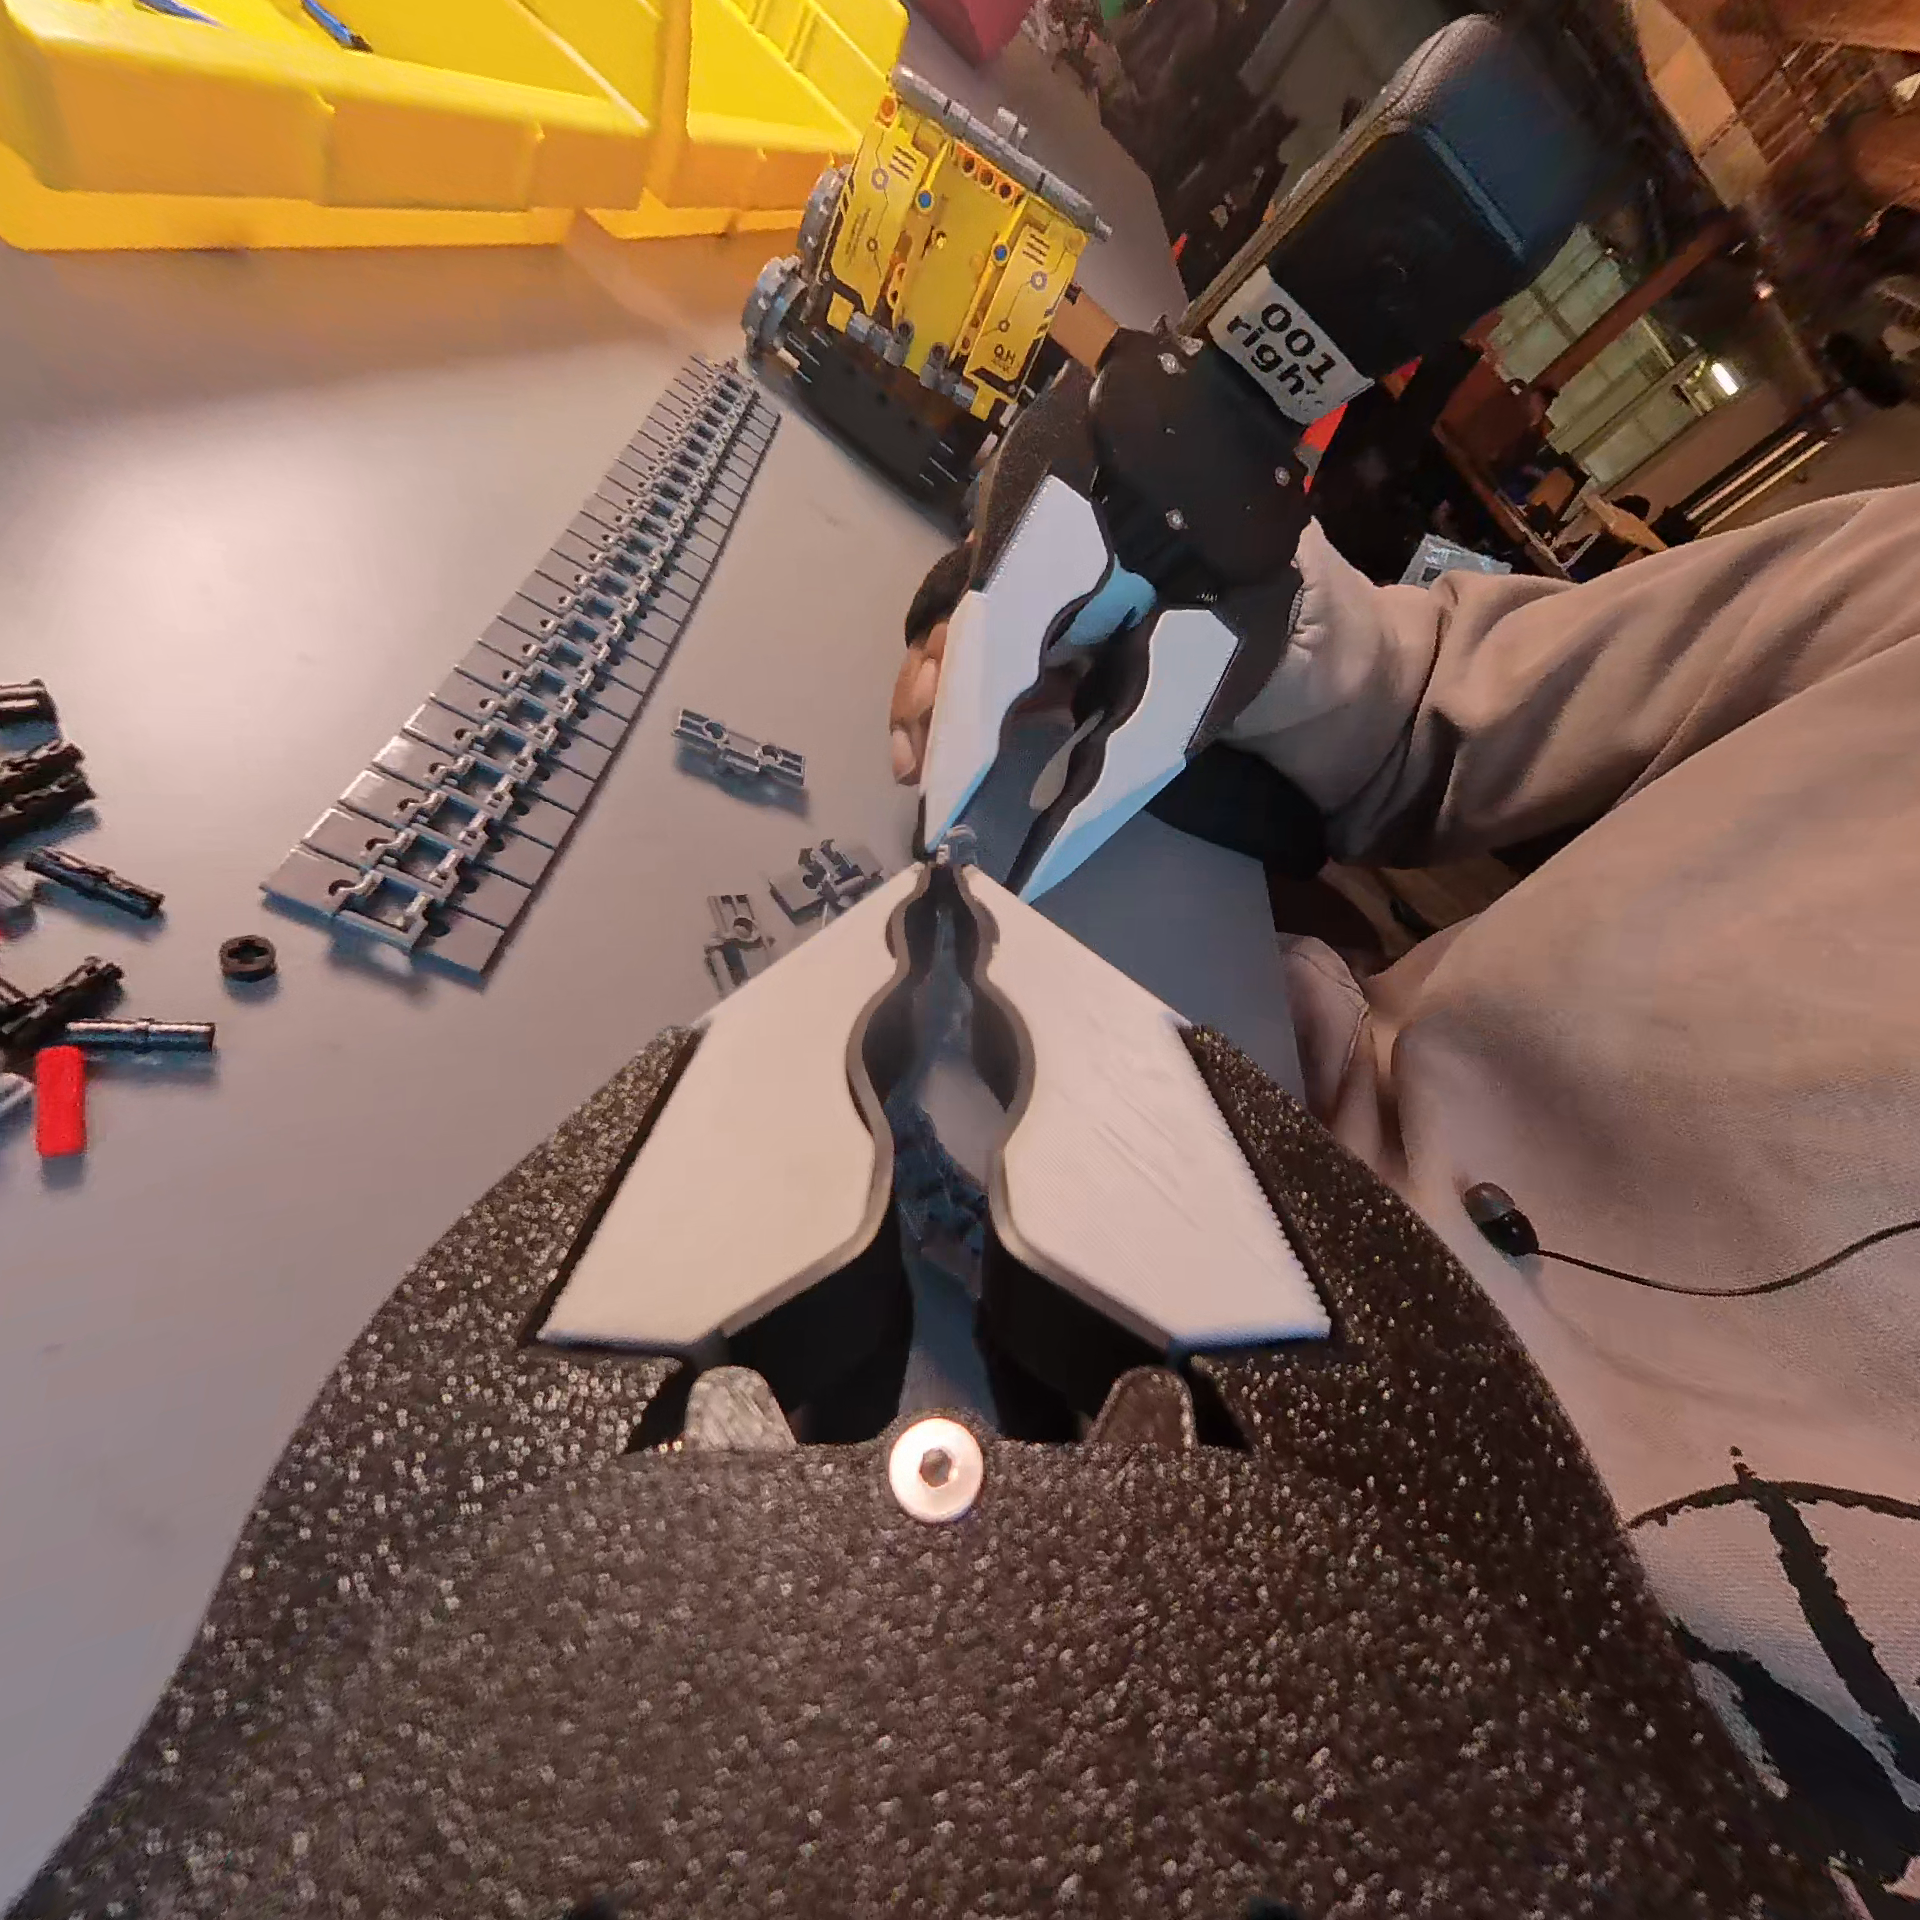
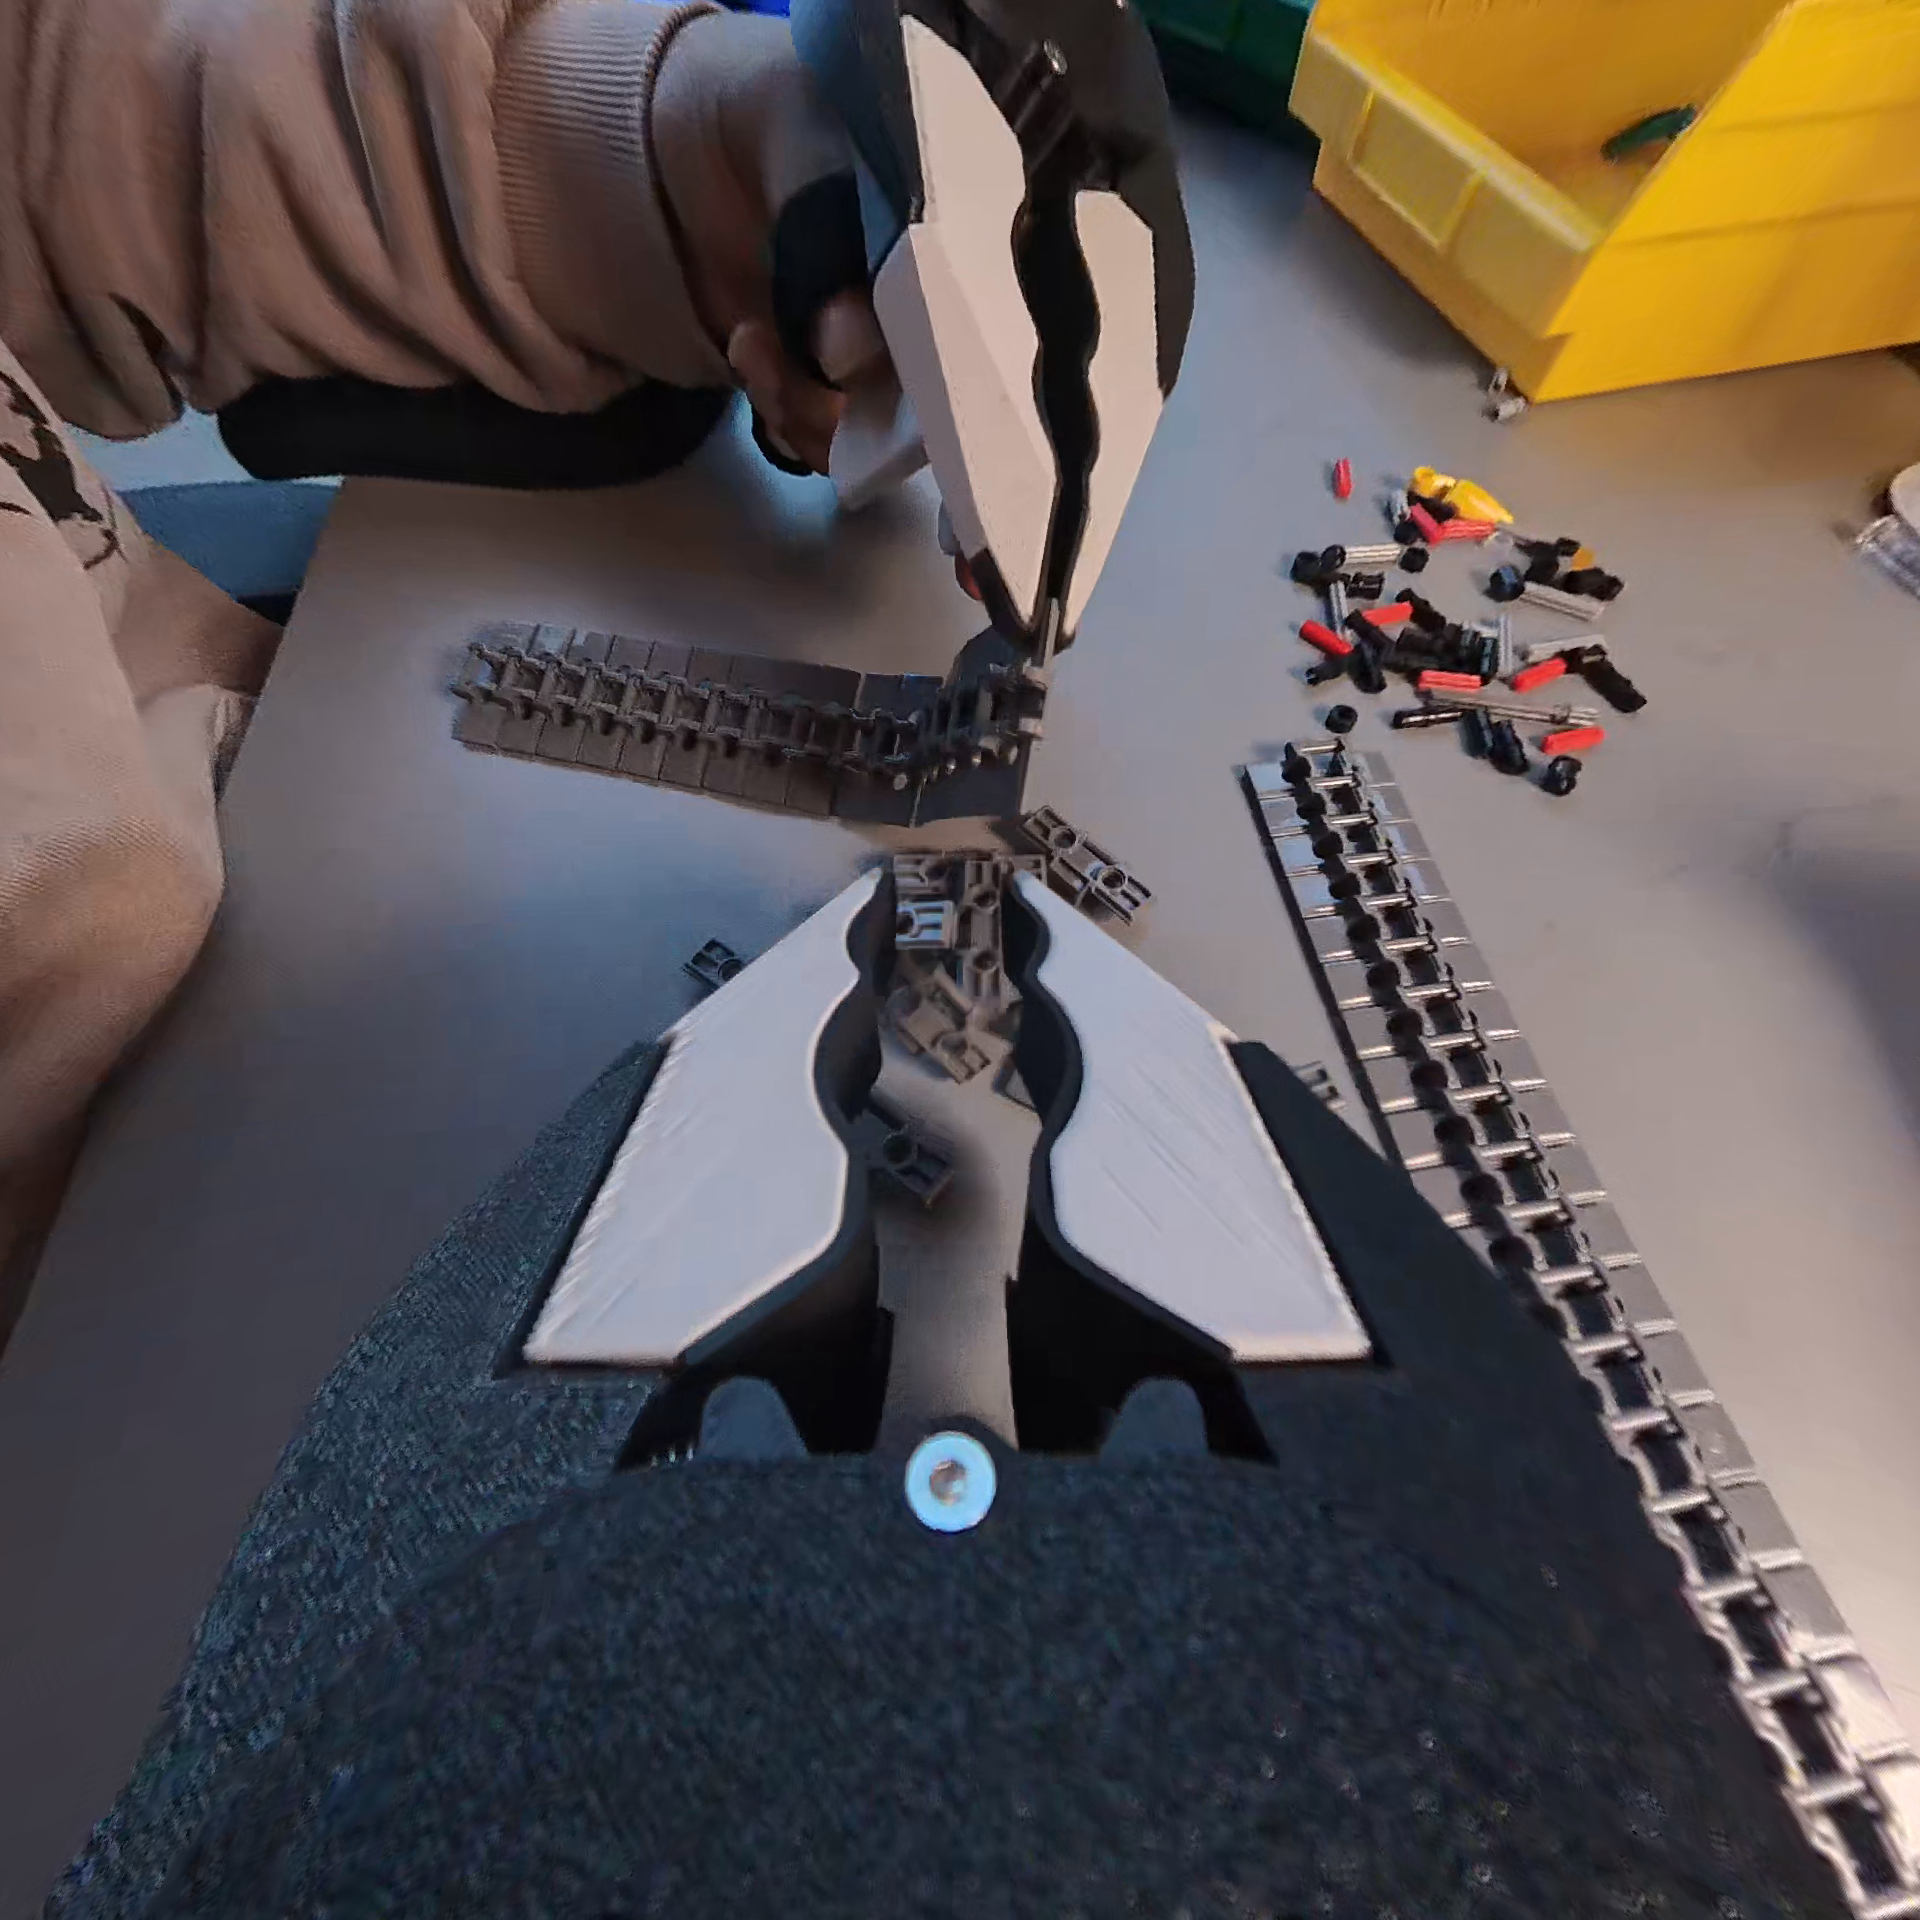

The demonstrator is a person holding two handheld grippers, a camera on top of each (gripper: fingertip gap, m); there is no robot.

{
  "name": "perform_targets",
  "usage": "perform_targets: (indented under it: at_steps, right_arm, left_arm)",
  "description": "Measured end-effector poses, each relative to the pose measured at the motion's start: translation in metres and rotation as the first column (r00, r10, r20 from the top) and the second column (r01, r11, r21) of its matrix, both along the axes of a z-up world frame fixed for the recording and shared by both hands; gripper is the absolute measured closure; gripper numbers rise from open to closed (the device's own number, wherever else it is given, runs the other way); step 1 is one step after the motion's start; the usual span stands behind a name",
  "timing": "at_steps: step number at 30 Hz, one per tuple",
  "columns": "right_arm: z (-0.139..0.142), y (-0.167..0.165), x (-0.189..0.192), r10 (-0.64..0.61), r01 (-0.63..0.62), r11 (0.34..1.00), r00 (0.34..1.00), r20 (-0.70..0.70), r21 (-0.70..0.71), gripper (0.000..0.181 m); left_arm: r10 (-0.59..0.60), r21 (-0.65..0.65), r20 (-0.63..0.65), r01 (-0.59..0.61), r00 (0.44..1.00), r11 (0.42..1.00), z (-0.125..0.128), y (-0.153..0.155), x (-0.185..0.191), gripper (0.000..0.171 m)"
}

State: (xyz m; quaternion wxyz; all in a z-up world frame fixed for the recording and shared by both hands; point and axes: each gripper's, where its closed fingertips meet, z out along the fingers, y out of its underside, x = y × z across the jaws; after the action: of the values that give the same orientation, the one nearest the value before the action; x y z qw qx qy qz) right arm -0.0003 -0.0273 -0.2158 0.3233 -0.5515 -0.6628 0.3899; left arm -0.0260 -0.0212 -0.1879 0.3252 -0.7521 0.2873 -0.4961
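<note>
1. The left gripper (image 2: 1023, 623) is clenched on the end of a short grey track strip (image 2: 707, 717), raised off the table (image 2: 416, 1039).
2. The right gripper (image 2: 945, 894) is held released over loose grey links (image 2: 951, 977); a longer track (image 2: 1455, 1091) lies at three o'clock.

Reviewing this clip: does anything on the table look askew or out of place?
The short tread strip is kinked: the left claw holds its end link tipped up while the rest lies flat. Loose grey links lie scattered under the open right claw.
</note>
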Motion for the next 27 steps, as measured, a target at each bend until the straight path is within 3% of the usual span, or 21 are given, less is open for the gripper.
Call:
perform_targets:
  at_steps: [7,12,20,27]
  right_arm:
    - [0.01,-0.01,-0.011,-0.003,-0.004,0.993,0.999,-0.054,-0.122,0.15]
    - [0.013,-0.013,-0.014,-0.004,-0.006,0.99,0.998,-0.067,-0.144,0.171]
    - [0.028,-0.01,-0.01,-0.013,-0.027,0.961,0.99,-0.142,-0.276,0.176]
    - [0.052,-0.009,-0.01,-0.046,-0.073,0.897,0.966,-0.255,-0.437,0.175]
  left_arm:
    - [-0.043,0.007,0.002,0.043,0.999,0.999,0.0,-0.007,0.008,0.169]
    - [-0.09,0.029,-0.014,0.09,0.996,0.995,-0.004,-0.015,0.016,0.168]
    - [-0.118,0.103,0.004,0.117,0.993,0.988,0.003,-0.018,0.019,0.164]
    - [-0.123,0.149,0.13,0.103,0.984,0.983,0.026,-0.019,0.018,0.164]
